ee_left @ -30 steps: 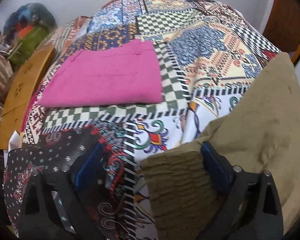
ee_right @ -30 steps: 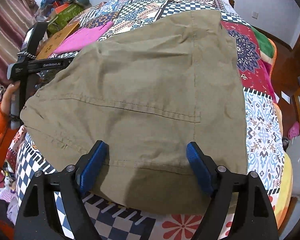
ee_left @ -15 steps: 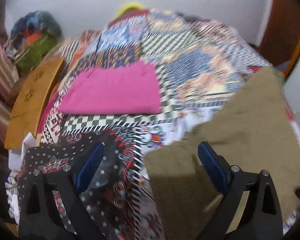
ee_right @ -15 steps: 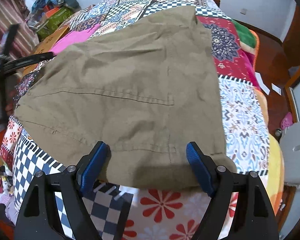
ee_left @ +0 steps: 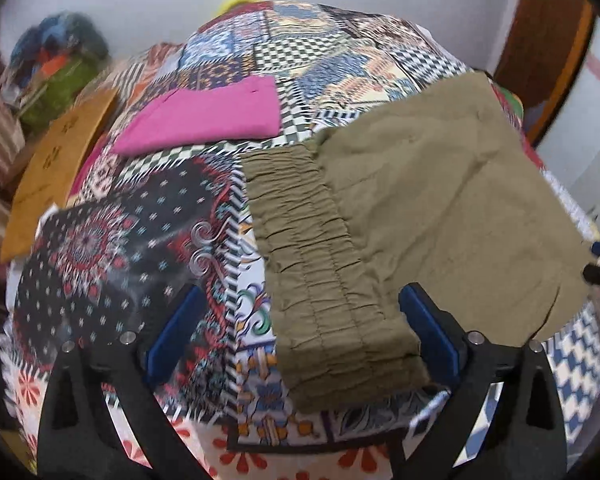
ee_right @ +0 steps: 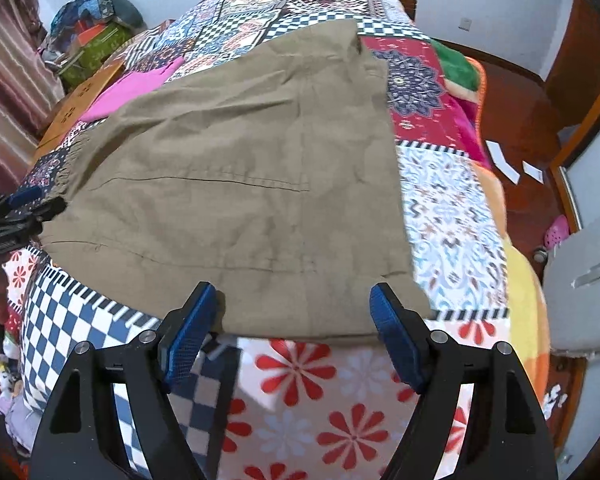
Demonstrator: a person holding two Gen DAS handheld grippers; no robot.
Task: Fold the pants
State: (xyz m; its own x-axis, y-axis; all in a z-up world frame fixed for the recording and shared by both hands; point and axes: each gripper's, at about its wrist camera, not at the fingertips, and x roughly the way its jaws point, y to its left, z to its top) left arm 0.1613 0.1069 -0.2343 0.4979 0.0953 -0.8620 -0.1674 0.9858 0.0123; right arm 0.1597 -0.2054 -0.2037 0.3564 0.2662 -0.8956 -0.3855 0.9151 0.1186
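Observation:
Olive-green pants (ee_right: 240,184) lie flat, folded, on a patchwork bedspread (ee_right: 452,208). In the left wrist view the pants (ee_left: 440,208) show their gathered elastic waistband (ee_left: 320,272) toward me. My left gripper (ee_left: 300,336) is open and empty, held just short of the waistband's near end. My right gripper (ee_right: 292,332) is open and empty at the pants' near edge. The left gripper also shows at the left edge of the right wrist view (ee_right: 16,216).
A folded pink garment (ee_left: 204,116) lies on the bed beyond the pants. A wooden headboard (ee_left: 56,168) and a pile of bags (ee_left: 56,72) are at the left. A grey chair (ee_right: 584,292) and wooden floor (ee_right: 516,120) are to the right of the bed.
Both grippers have pulled back toward me from the pants. The left one, whose right finger was at the waistband, has moved off it; more bedspread shows in front of each.

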